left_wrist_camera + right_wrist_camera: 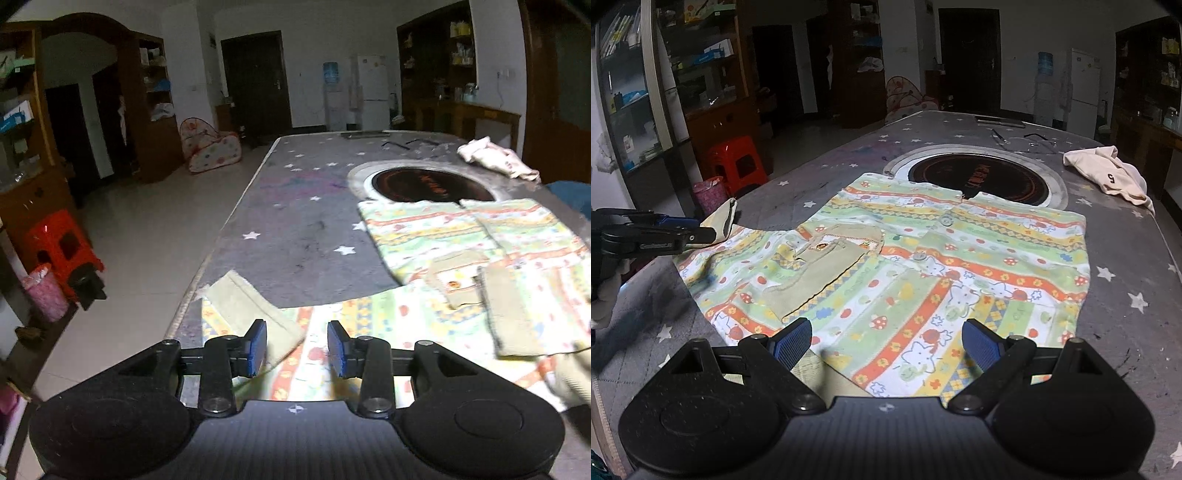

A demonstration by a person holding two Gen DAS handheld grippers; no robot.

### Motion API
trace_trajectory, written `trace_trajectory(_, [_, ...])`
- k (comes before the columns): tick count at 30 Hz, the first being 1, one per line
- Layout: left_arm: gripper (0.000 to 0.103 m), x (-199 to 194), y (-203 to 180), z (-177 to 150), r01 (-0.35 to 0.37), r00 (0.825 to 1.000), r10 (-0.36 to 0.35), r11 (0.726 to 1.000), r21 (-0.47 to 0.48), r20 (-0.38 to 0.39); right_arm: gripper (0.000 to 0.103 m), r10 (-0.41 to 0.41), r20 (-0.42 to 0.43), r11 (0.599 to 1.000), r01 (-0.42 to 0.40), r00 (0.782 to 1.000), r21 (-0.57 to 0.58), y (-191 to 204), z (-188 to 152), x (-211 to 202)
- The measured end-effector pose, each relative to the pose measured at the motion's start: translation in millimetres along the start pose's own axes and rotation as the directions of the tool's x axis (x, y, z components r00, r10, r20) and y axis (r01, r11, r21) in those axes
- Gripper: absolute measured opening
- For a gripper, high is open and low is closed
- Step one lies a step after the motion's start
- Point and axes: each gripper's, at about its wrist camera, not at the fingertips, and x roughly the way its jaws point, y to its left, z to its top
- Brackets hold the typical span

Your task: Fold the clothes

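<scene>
At the left edge of the bench (1126,258), the left gripper (296,349) is hovering over the sleeve (243,302) of the patterned children's shirt (923,266). Its jaws are standing apart, neither pad pressing cloth, so nothing is gripped; the khaki cuff is lying just beyond the left pad. The placing suggests a sleeve being laid inward for a fold. In the right wrist view that gripper is showing side-on, the cuff seeming to stick up past its tips, though contact cannot be told there.

The shirt is lying spread flat across the middle of the bench, its far hem reaching the round inset cooktop (975,177), likely flattened for folding. The right gripper (886,345) is waiting above the near edge of the shirt, jaws wide and empty. The gripper bodies are hiding the shirt's nearest part.

A cream garment (1108,173) is sitting crumpled toward the far right corner, probably awaiting its turn.
</scene>
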Motion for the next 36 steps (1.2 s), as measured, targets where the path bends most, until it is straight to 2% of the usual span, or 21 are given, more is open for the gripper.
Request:
trace_trajectory(7, [0.038, 24, 9, -4, -0.011, 0.999, 0.010, 0.999, -0.034, -0.044, 0.091, 0.003, -0.002, 1.000, -0.003, 1.000, -0.005, 2, 0, 0])
trace_trajectory(9, [0.028, 26, 15, -3, -0.003, 0.999, 0.000, 0.999, -0.053, -0.042, 0.091, 0.003, -0.003, 1.000, -0.003, 1.000, -0.001, 1, 0, 0])
trace_trajectory(10, [0.017, 26, 17, -2, 0.006, 0.999, -0.009, 0.998, -0.064, -0.039, 0.091, 0.001, -0.004, 1.000, -0.001, 1.000, 0.000, 1, 0, 0])
trace_trajectory(11, [0.011, 25, 20, -1, 0.017, 0.999, -0.019, 0.997, -0.075, -0.036, 0.091, 0.000, -0.004, 1.000, 0.000, 1.000, 0.001, 1, 0, 1])
trace_trajectory(12, [0.010, 24, 22, 1, 0.027, 0.999, -0.030, 0.995, -0.095, -0.034, 0.091, 0.000, -0.004, 1.000, 0.000, 1.000, 0.001, 1, -1, 1])
trace_trajectory(14, [0.007, 19, 26, 5, 0.057, 0.998, -0.060, 0.989, -0.133, -0.018, 0.091, 0.000, 0.000, 1.000, 0.000, 1.000, 0.001, 2, -1, 0])
trace_trajectory(16, [0.007, 9, 27, 11, 0.120, 0.993, -0.119, 0.977, -0.174, 0.012, 0.091, 0.001, 0.006, 1.000, -0.001, 1.000, 0.002, 1, -1, -1])
trace_trajectory(19, [0.007, -6, 23, 24, 0.224, 0.975, -0.216, 0.950, -0.216, 0.059, 0.091, 0.002, 0.010, 1.000, -0.002, 1.000, 0.016, -1, -1, -2])
trace_trajectory(21, [0.007, -15, 15, 34, 0.294, 0.956, -0.281, 0.929, -0.226, 0.086, 0.091, 0.003, 0.010, 1.000, -0.004, 1.000, 0.030, -4, 0, -2])
trace_trajectory(24, [0.007, -26, -4, 51, 0.411, 0.912, -0.393, 0.883, -0.226, 0.120, 0.091, 0.004, 0.013, 0.999, -0.004, 1.000, 0.046, -7, -1, -3])
trace_trajectory(29, [0.007, -42, -45, 73, 0.576, 0.817, -0.553, 0.798, -0.178, 0.165, 0.090, -0.002, 0.021, 0.996, 0.000, 1.000, 0.087, -17, -4, -8])
trace_trajectory(36, [0.007, -42, -95, 87, 0.718, 0.696, -0.702, 0.681, -0.142, 0.152, 0.090, -0.056, 0.028, 0.987, 0.051, 0.998, 0.155, -38, -9, -15])
